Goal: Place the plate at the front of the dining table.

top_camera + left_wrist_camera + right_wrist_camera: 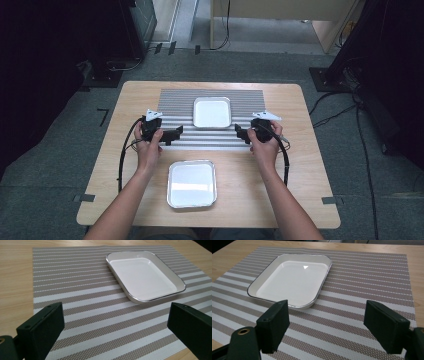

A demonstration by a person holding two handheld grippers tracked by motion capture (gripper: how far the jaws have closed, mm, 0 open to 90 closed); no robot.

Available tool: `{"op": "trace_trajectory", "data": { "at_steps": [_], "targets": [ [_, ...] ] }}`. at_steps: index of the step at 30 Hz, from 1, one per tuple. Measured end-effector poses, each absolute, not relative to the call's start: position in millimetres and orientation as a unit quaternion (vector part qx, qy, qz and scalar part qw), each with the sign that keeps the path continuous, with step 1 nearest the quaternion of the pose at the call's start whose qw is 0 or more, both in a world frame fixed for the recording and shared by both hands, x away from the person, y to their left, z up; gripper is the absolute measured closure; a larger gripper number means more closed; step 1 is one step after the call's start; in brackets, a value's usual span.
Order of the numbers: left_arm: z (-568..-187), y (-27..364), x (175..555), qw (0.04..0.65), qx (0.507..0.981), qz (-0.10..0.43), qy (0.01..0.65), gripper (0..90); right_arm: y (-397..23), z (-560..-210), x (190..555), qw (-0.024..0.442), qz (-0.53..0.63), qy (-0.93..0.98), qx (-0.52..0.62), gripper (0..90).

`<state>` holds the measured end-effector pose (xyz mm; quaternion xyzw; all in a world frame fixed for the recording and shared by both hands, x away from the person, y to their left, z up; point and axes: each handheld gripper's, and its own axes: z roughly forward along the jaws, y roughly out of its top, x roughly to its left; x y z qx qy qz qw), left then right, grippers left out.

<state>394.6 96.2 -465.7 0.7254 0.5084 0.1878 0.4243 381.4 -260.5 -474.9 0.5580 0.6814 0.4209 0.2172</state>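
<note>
Two trays, two tools, one striped mat, nothing gripped.

I count two square white trays: the far tray (212, 112) sits on the striped placemat (175, 97) at the middle of the wooden surface (300, 165), and the near tray (192, 183) rests on bare wood close to my edge; both are empty. My left tool (172, 134) hovers over the mat's near left part and my right tool (241, 133) over its near right part, each pointing inward, with the far tray just beyond and between them. In the left gripper view the jaws stand wide apart around nothing, mat beneath, tray (145, 275) ahead; the right gripper view shows the same, jaws spread and the tray (292, 280) ahead. Nothing lies between tools and tray.
</note>
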Motion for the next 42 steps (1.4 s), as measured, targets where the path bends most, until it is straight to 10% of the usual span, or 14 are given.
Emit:
{"op": "trace_trajectory", "data": {
  "at_steps": [42],
  "targets": [
    [-482.5,171.7,325.3,0.435,0.717,0.187,0.511,0.0,-326.7,-484.4,304.9,0.242,0.415,0.665,0.572,20.8]
  ]
}}
